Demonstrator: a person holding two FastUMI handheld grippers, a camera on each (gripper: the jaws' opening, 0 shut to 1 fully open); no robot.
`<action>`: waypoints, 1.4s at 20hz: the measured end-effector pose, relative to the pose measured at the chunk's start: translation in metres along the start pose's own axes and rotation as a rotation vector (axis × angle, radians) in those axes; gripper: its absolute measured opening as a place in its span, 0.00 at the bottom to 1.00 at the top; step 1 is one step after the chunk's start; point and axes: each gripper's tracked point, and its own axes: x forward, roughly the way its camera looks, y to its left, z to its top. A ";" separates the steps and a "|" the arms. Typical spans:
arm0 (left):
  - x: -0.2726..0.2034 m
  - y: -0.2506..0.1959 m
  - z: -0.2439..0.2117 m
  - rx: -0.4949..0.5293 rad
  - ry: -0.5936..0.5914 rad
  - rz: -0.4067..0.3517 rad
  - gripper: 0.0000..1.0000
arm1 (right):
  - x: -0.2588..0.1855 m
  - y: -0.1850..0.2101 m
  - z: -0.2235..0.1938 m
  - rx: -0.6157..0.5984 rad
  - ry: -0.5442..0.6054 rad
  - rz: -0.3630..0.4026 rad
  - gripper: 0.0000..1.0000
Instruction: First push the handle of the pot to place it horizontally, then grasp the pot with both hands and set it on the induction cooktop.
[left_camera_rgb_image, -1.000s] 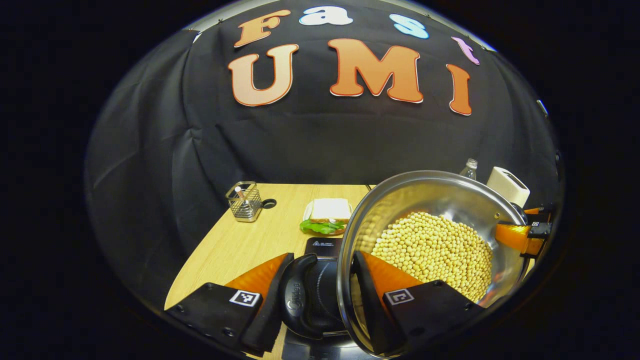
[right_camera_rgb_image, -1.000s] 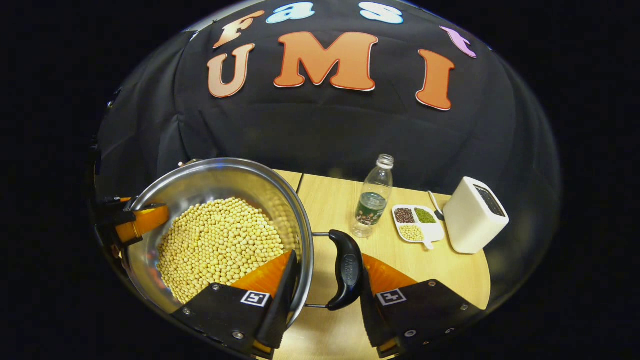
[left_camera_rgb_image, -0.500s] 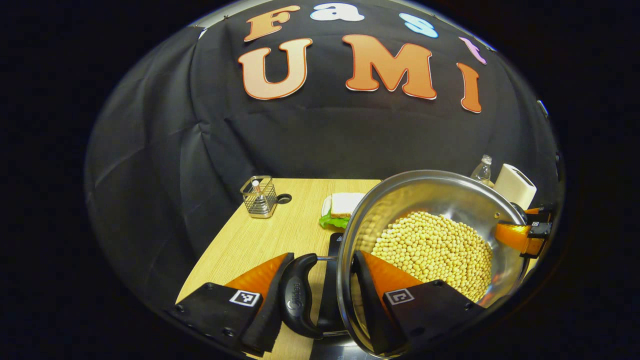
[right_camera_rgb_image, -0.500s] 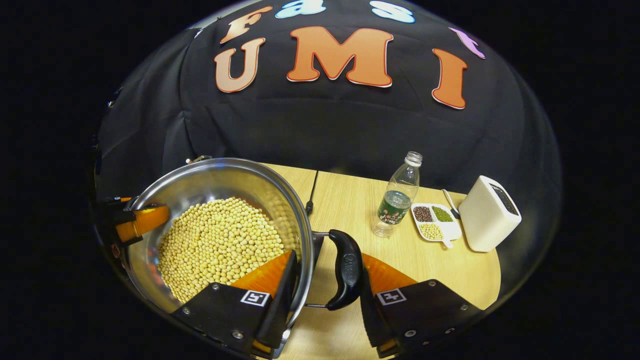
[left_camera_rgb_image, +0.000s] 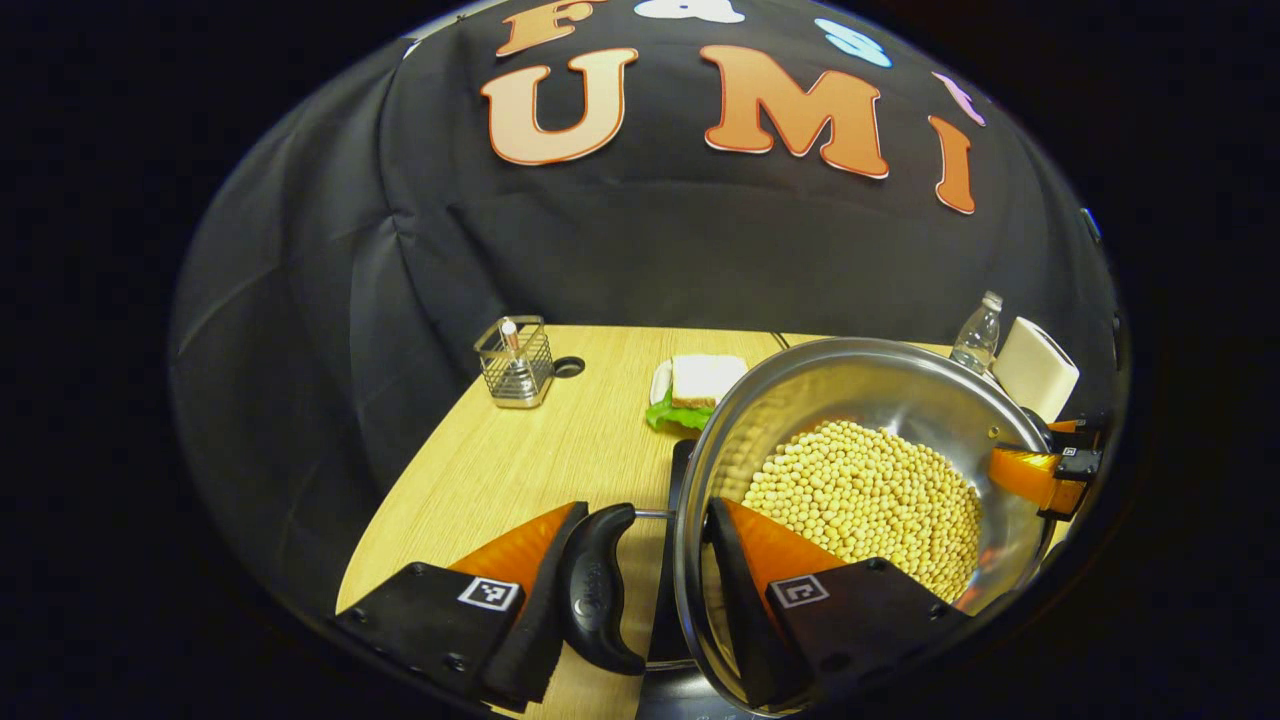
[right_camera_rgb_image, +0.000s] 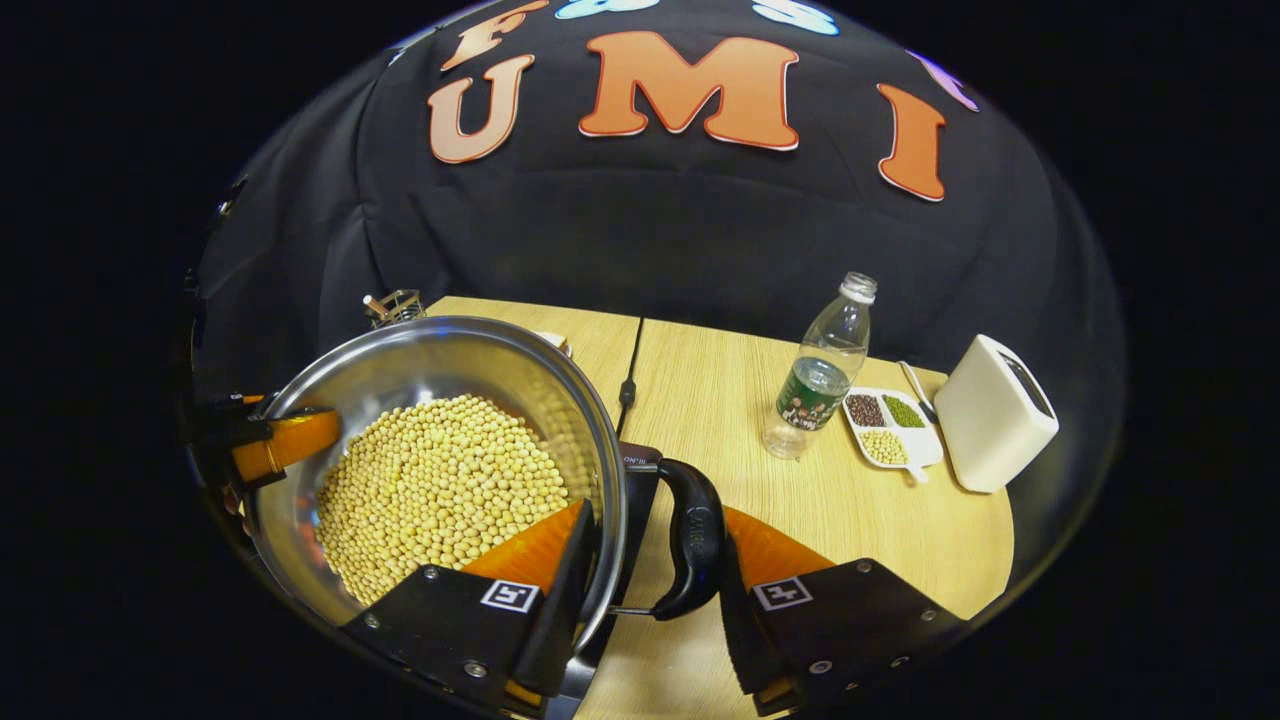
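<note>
Pot (left_camera_rgb_image: 870, 400), full of yellow beans (left_camera_rgb_image: 865, 505), held between both tongs with the black cooktop (left_camera_rgb_image: 668, 500) showing dark just under it. Left tongs (left_camera_rgb_image: 640, 590) clamp one side: outer finger on the black side handle (left_camera_rgb_image: 598, 590), inner finger inside the rim. Right tongs (right_camera_rgb_image: 650, 570) do the same on the opposite handle (right_camera_rgb_image: 695, 535), with the cooktop edge (right_camera_rgb_image: 637, 480) beneath it. From the pot, on the table (left_camera_rgb_image: 520, 470): wire basket (left_camera_rgb_image: 514, 362) and sandwich (left_camera_rgb_image: 700, 388) beyond its left-tongs side; bottle (right_camera_rgb_image: 822, 370), bean tray (right_camera_rgb_image: 888, 428) and white box (right_camera_rgb_image: 995, 412) on its right-tongs side.
</note>
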 end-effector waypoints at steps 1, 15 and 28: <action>0.003 0.001 -0.001 -0.003 0.004 -0.003 0.77 | 0.000 -0.002 0.000 -0.004 0.007 -0.002 0.59; 0.030 -0.007 -0.010 0.006 0.058 -0.050 0.80 | -0.006 0.000 0.001 0.007 0.053 -0.049 0.64; 0.023 -0.002 0.017 0.076 -0.051 -0.007 0.90 | -0.022 -0.007 0.021 0.009 -0.049 -0.046 0.75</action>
